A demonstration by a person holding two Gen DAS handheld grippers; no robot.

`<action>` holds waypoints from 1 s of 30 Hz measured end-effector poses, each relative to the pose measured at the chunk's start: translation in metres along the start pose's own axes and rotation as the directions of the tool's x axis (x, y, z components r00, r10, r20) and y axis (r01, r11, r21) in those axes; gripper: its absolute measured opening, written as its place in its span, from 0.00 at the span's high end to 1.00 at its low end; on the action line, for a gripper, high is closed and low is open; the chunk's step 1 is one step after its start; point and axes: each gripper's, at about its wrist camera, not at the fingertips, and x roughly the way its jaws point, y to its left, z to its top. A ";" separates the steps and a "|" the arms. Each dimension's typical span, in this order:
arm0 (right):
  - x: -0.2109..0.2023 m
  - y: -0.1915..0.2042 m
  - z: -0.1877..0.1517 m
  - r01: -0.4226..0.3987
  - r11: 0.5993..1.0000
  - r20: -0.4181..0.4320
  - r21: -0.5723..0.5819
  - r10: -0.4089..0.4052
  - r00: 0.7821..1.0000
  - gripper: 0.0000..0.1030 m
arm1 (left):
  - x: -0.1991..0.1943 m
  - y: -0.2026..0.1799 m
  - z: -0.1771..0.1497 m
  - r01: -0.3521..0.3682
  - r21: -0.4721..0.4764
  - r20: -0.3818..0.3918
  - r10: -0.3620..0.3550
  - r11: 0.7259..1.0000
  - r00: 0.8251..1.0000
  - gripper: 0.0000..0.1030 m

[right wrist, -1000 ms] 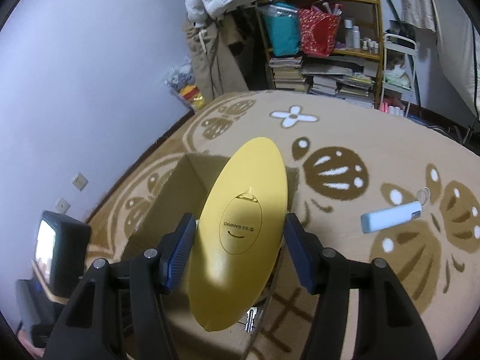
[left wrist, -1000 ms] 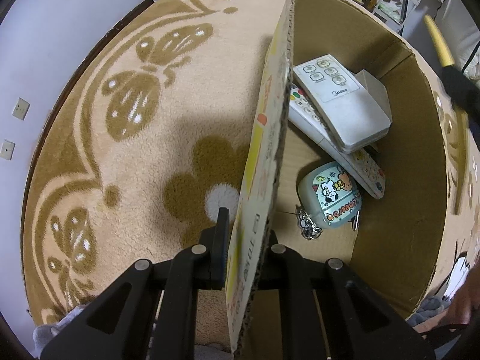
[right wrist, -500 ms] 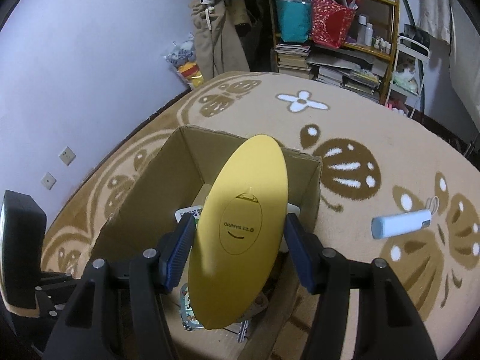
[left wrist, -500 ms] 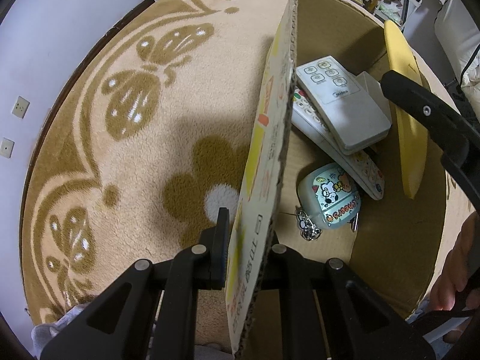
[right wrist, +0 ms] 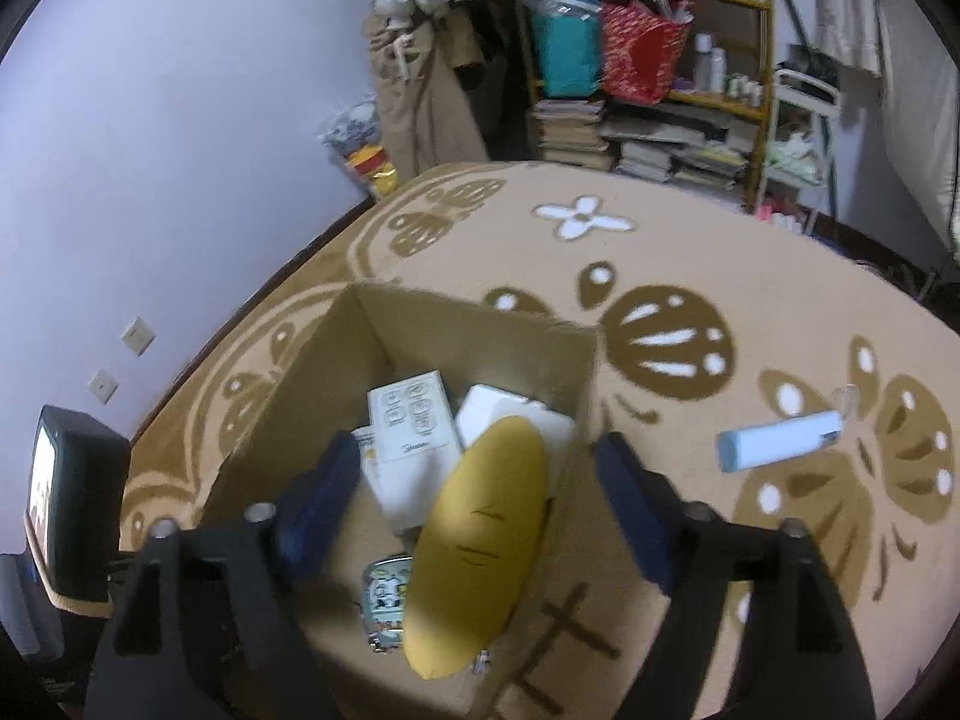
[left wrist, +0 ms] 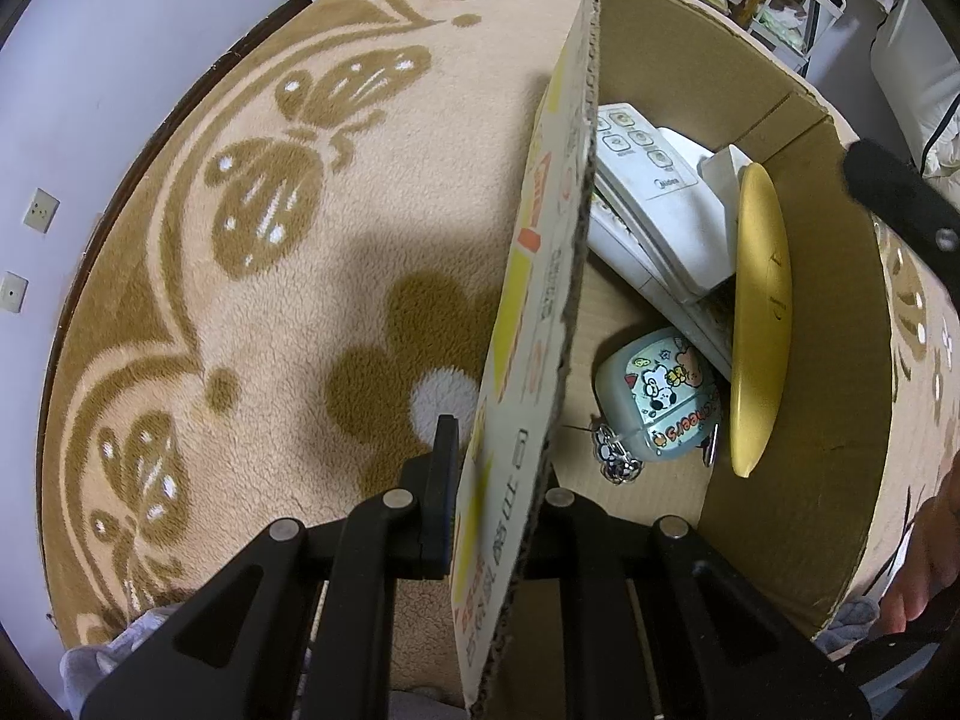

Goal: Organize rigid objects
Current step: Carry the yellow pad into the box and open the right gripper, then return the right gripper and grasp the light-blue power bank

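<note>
An open cardboard box stands on the carpet. My left gripper is shut on the box's near wall. Inside lie white remote controls, a white block and a small teal cartoon case with a keychain. A yellow oval object rests in the box, leaning on the remotes. My right gripper hangs open above it, its fingers wide apart and off the object. A light blue stick-shaped device lies on the carpet to the right of the box.
The beige carpet with brown butterfly patterns spreads around the box. A cluttered shelf with books and bags stands at the back. The purple wall runs along the left. A person's hand shows at the right edge.
My right gripper carried the yellow oval object over the box, then opened and let it go; the object now lies in the box. My left gripper kept its hold on the wall.
</note>
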 end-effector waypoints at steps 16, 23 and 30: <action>0.002 -0.091 0.010 0.156 0.977 0.008 0.145 -0.159 0.987 0.02 | 0.001 0.001 0.001 -0.002 -0.003 -0.001 0.002 1.000 1.000 0.88; 0.032 -0.141 0.015 0.219 0.953 -0.072 0.210 -0.208 0.975 0.02 | 0.001 0.001 0.000 -0.002 -0.004 0.000 0.002 1.000 1.000 0.88; 0.062 -0.186 0.015 0.256 0.913 -0.163 0.318 -0.214 0.963 0.02 | 0.001 -0.001 0.000 -0.005 0.000 0.001 0.005 1.000 1.000 0.88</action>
